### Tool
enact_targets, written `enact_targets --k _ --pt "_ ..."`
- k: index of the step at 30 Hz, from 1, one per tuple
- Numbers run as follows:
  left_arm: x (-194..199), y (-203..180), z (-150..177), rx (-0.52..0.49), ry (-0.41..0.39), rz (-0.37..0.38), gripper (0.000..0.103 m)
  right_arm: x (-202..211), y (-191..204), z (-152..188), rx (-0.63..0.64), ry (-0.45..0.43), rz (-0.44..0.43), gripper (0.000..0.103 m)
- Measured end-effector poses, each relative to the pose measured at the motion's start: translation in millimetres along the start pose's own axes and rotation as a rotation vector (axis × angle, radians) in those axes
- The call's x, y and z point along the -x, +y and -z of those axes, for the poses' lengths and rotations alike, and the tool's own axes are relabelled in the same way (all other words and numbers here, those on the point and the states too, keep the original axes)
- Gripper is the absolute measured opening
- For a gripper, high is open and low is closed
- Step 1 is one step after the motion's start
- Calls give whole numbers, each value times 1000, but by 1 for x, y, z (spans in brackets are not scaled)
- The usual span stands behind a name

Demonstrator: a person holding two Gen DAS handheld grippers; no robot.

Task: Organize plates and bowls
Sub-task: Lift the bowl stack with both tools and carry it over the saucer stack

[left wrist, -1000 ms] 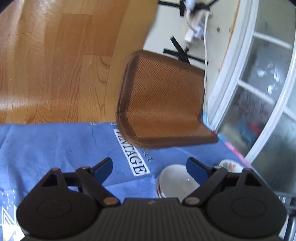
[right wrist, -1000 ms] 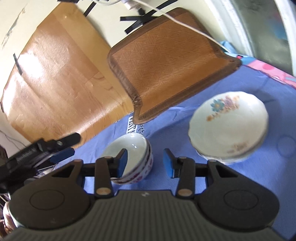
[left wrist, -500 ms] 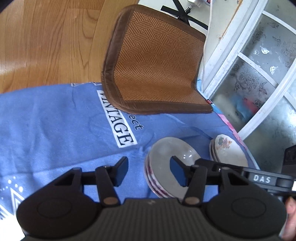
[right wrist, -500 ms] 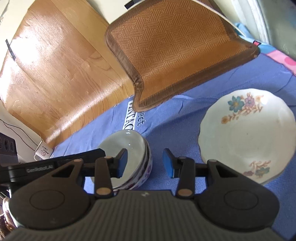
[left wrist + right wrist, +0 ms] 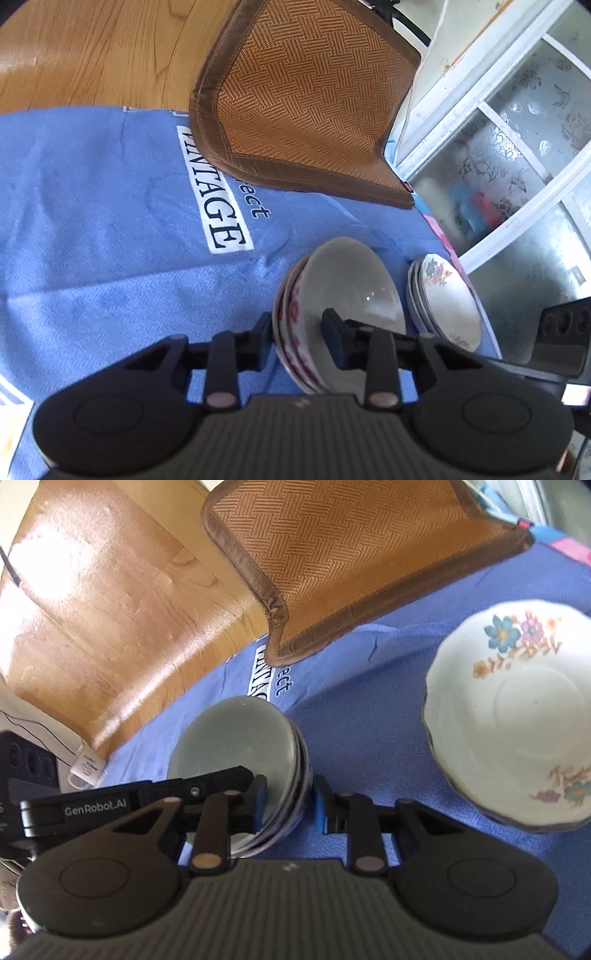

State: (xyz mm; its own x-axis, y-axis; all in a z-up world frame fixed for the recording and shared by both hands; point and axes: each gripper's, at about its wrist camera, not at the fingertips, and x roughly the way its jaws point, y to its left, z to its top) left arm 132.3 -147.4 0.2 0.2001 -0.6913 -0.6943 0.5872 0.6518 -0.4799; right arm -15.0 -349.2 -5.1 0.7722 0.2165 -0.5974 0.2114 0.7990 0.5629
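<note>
Two grippers: both at one stack of bowls, from opposite sides.
Bowls (image 5: 343,291): a nested stack (at least three rims show) on the blue cloth (image 5: 92,229), white inside, red flower print outside; it sits just beside the plates and near the printed "VINTAGE" label (image 5: 218,206).
Left gripper (image 5: 301,334): its jaws have just been closing, with the stack's wall between them. One finger is outside the rims, the other (image 5: 334,339) is inside the top bowl. The outer pad appears to touch the wall; the inner pad looks close to the glaze, and contact there I cannot confirm.
Right gripper (image 5: 290,803): its jaws have just been closing on the far side of the same stack. One finger (image 5: 258,801) is inside the bowl, the other is outside by the rims. Both pads stand right at the wall; a firm pinch I cannot tell.
Plates (image 5: 517,716): a small stack, cream with flower sprays, scalloped edge, on the cloth to the right of the bowls, apart from them.
Mat (image 5: 306,96): brown woven, bound edge, partly overlapping the cloth's far edge and the label.
Surroundings: wooden floor (image 5: 92,609) beyond the cloth; a white-framed patterned glass door (image 5: 517,166) at the right in the left wrist view.
</note>
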Motion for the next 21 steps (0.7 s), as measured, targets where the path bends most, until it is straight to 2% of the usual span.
enact_targets --k 3,9,15,21 --pt "6 -13 0 -30 -12 -20 31 9 -2 -1 -3 -11 -16 27" --pt "4 -49 -11 -56 -21 28 31 50 -10 -12 20 -81 20 27" --pt "-25 -96 -21 -77 14 97 31 87 -36 -30 4 -117 98 27" --pt "-54 -127 -26 -74 55 143 32 108 -57 -43 2 -114 166 27"
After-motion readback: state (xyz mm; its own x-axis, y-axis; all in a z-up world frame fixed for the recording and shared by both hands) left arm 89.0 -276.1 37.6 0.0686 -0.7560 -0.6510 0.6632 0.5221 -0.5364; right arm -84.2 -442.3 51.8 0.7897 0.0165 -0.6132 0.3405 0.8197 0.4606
